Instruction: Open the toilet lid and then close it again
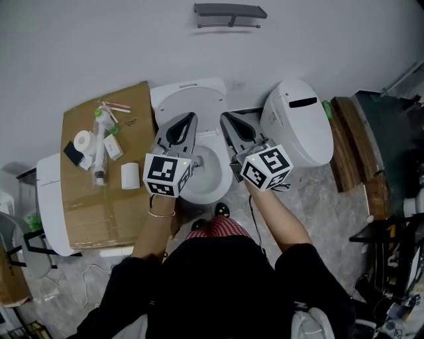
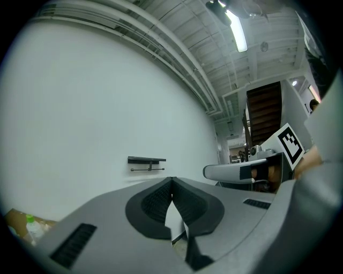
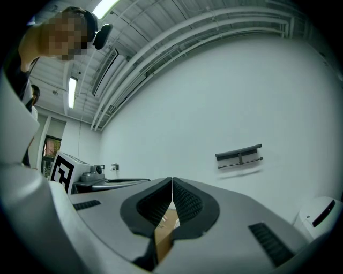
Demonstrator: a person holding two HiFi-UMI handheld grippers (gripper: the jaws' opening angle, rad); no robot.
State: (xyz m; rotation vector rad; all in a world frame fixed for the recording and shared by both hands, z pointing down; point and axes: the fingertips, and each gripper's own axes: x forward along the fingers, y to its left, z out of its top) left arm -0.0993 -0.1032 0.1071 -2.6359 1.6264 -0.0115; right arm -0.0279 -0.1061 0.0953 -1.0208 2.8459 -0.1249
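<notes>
The white toilet (image 1: 211, 189) is straight below me in the head view, its bowl uncovered. Its lid (image 1: 189, 99) stands raised behind the bowl, by the wall. My left gripper (image 1: 193, 116) hovers over the bowl's left rim and my right gripper (image 1: 223, 115) over its right rim; both point toward the lid. Each pair of jaws is pressed tip to tip with nothing between. In the left gripper view the left gripper (image 2: 171, 180) is shut and tilted up at the wall. In the right gripper view the right gripper (image 3: 172, 181) is shut likewise.
A cardboard sheet (image 1: 93, 205) left of the toilet carries a paper roll (image 1: 83, 141), small bottles and a white box (image 1: 130, 175). A white oval unit with a dark slot (image 1: 298, 122) stands at the right, with wooden planks (image 1: 348, 142) beyond. A grey wall shelf (image 1: 229, 13) hangs above.
</notes>
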